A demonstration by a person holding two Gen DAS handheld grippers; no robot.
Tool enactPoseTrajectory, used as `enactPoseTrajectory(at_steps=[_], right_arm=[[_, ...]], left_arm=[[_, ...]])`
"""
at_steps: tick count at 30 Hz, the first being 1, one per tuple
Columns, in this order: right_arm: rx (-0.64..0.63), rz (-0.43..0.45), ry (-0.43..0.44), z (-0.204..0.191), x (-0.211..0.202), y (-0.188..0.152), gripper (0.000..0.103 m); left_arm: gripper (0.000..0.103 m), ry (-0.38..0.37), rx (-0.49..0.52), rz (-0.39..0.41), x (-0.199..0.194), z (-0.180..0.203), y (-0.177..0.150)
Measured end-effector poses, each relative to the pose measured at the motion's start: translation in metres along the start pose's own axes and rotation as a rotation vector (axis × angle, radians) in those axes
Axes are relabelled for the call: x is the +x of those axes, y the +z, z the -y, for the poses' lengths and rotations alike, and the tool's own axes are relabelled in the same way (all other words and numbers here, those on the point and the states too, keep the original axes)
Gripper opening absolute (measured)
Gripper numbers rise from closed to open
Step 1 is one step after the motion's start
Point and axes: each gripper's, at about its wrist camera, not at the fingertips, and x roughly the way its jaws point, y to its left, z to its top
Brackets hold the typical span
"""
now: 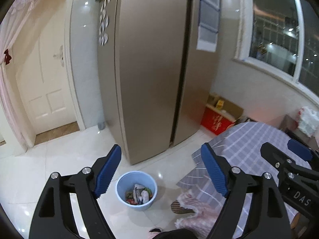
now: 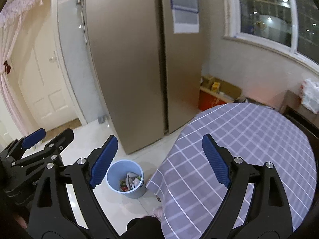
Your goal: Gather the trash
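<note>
Trash (image 1: 138,194) sits in a light blue bin (image 1: 136,190) on the white tiled floor (image 1: 59,159), just in front of the gold double-door fridge (image 1: 151,69) and beside the table's hanging cloth; wrappers and crumpled scraps fill its bottom, exact items too small to tell. Left gripper (image 1: 161,171) is held above the floor, blue ribbed pads wide apart, nothing between them, bin showing through the gap. Right gripper (image 2: 160,160) likewise has its pads spread wide and empty, over the edge of the round table (image 2: 249,139) covered in grey-purple check cloth. Each gripper shows in the other's view, side by side, left one nearer the white door (image 1: 43,83). Table top bare where visible. Red box (image 1: 216,122) and an open cardboard box (image 1: 229,104) sit on the floor between fridge and wall under the window (image 1: 279,35). Pink fuzzy slipper (image 1: 191,205) shows at the table's foot, near the bin. White plastic bag (image 2: 310,94) lies on a dark cabinet at far right.
</note>
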Motion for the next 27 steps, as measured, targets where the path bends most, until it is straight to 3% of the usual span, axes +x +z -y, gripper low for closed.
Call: enactPoseTrajectory(at_steps=[11, 18, 27], right_arm=[[-0.003, 0.138, -0.026, 0.01, -0.093, -0.008, 0.088], [0.015, 0.164, -0.033, 0.017, -0.112, -0.014, 0.089], [0.004, 0.166, -0.046, 0.016, -0.119, -0.017, 0.089]], left_arm=[[0.082, -0.051, 0.038, 0.121, -0.091, 0.026, -0.012], [0.082, -0.046, 0.072, 0.171, -0.113, 0.038, -0.014], [0.082, -0.051, 0.075, 0.175, -0.115, 0.037, -0.016]])
